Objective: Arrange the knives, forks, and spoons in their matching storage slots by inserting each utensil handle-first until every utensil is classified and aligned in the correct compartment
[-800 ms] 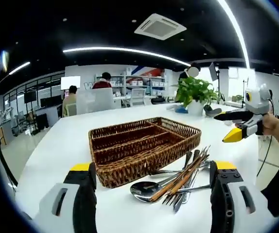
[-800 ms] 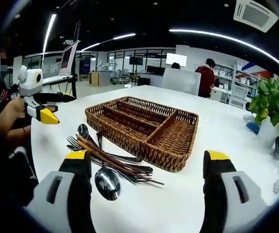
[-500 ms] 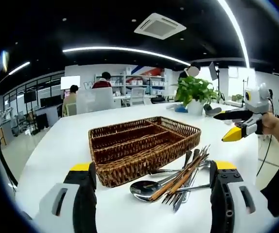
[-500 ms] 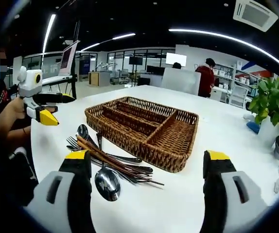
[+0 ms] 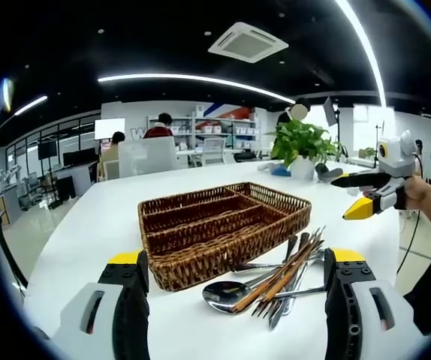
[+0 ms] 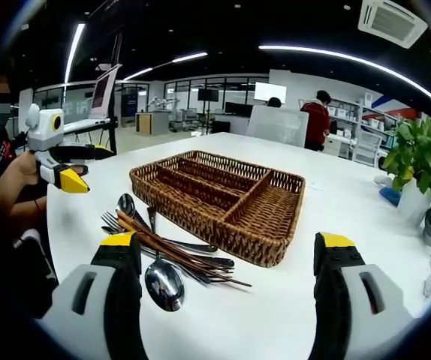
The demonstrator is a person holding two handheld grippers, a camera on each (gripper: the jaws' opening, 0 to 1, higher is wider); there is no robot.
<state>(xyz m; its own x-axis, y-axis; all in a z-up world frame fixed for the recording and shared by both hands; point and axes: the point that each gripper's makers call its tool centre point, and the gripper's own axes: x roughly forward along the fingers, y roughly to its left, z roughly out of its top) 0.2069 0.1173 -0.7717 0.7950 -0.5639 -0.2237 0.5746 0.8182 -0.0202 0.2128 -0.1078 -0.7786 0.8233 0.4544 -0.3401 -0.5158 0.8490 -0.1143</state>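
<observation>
Both grippers (image 5: 234,300) (image 6: 227,289) wide open, empty; utensil pile (image 5: 279,277) beside wicker tray (image 5: 223,225): stiff, slippery metal, probably best pinched mid-handle.

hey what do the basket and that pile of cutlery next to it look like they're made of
The basket looks like woven brown wicker or rattan: braided strands show along its rim and dividers, with a matte finish. The spoon looks like polished metal, probably steel, since its bowl mirrors the lights. The brown sticks in the pile look like wooden chopsticks, though that is less certain.
</observation>
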